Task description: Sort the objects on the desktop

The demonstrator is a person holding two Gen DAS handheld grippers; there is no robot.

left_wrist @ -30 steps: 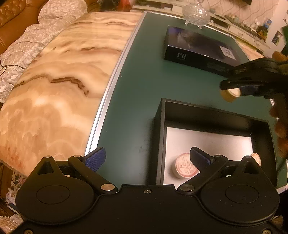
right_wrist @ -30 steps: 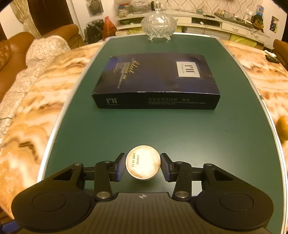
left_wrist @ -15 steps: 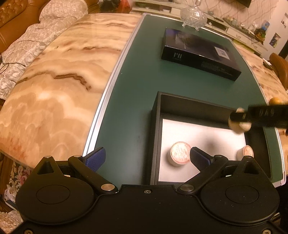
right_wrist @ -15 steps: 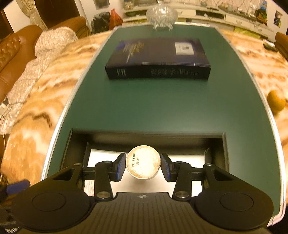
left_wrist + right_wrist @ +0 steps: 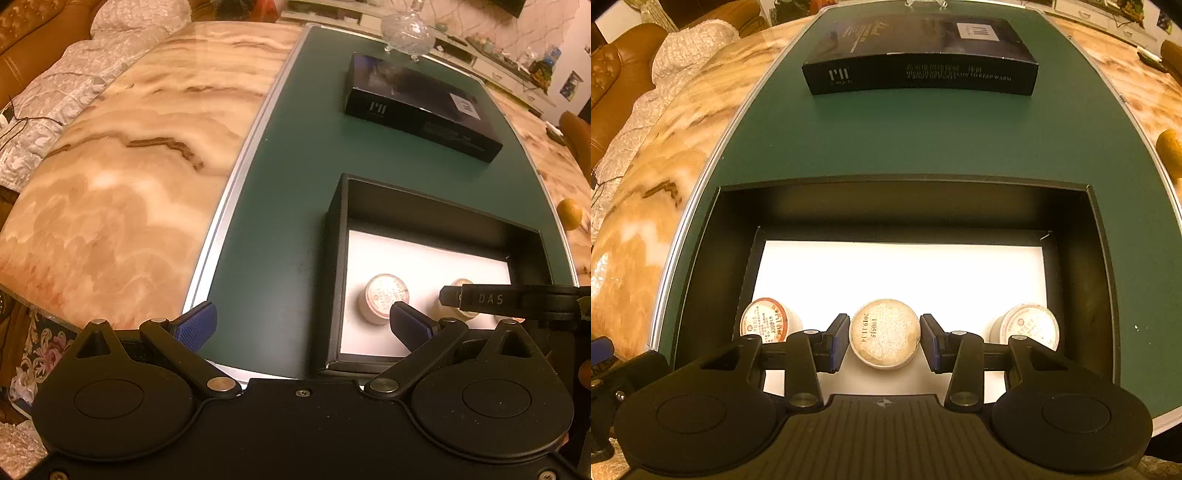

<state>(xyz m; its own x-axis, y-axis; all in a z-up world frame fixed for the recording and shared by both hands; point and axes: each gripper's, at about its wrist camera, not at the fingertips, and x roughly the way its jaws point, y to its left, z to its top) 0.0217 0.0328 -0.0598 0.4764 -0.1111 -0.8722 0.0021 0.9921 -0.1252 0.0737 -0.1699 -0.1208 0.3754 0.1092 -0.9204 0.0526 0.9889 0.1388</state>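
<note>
An open black box (image 5: 1078, 258) with a white floor sits on the green mat. My right gripper (image 5: 884, 341) is down inside it, its jaws slightly apart on either side of a small foil-lidded cup (image 5: 884, 334) that rests on the floor. Two more cups stand in the box, one to the left (image 5: 764, 321) and one to the right (image 5: 1030, 325). My left gripper (image 5: 303, 323) is open and empty over the mat's near edge, left of the box (image 5: 334, 266). The left cup (image 5: 384, 297) and the right gripper's finger (image 5: 480, 298) show there.
A closed dark flat box (image 5: 919, 51) lies farther back on the green mat (image 5: 923, 136). A glass lidded bowl (image 5: 406, 27) stands behind it. An orange fruit (image 5: 569, 214) lies on the marble table at the right. A sofa with a quilt is at the left.
My right gripper moved from above the mat down into the black box with the cup, and its jaws have opened a little off the cup. The left gripper stayed open.
</note>
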